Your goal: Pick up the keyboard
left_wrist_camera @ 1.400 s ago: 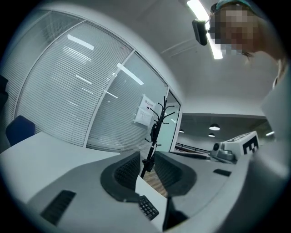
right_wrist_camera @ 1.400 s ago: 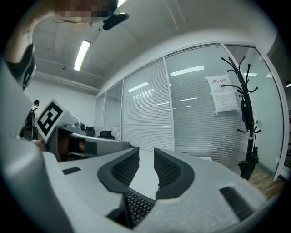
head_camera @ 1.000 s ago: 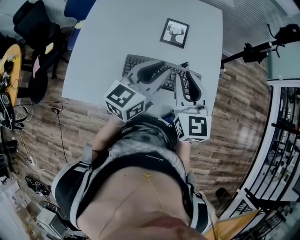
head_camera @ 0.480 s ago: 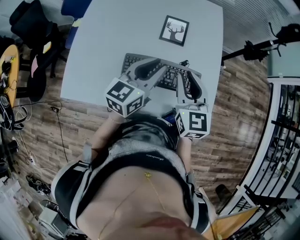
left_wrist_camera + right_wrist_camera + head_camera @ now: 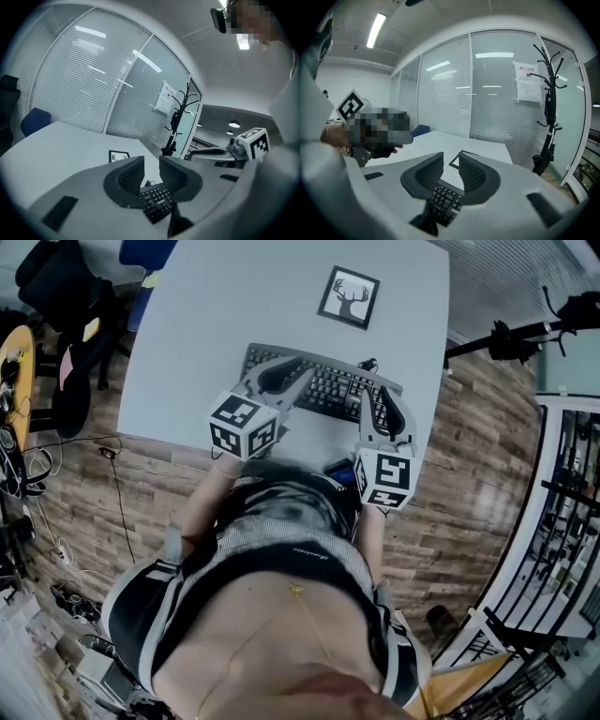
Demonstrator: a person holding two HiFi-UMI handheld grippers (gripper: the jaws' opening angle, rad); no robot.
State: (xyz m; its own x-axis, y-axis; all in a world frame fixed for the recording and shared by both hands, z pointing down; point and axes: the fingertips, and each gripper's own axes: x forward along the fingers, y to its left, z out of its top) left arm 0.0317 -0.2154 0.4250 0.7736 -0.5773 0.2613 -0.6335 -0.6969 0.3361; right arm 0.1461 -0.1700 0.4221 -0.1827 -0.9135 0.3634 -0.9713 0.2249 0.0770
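Black plastic keyboard [image 5: 323, 385], long and flat, low keycaps with white legends, lying on the pale grey desk [image 5: 216, 315] at upper centre of the head view, with a thin cable [image 5: 367, 365] at its far edge. Not lifted yet: judged to be the approach step, with nothing gripped.

Left tongs [image 5: 281, 374] above the keyboard's left end, closed up, only a slit between the ribbed dark pads, pinching nothing. Right tongs [image 5: 387, 401] at the right end, slightly apart, likewise empty, keys visible beyond the gap.

Next move, as a guess: spread both wider, settle onto the near edge at either end, close evenly on the thin rigid body, then lift level to avoid tipping. Smooth matte desk probably offering little room under the edge.

Further out, a black-framed deer picture [image 5: 348, 298] toward the top of the frame and wood-plank floor [image 5: 469, 474] at right.
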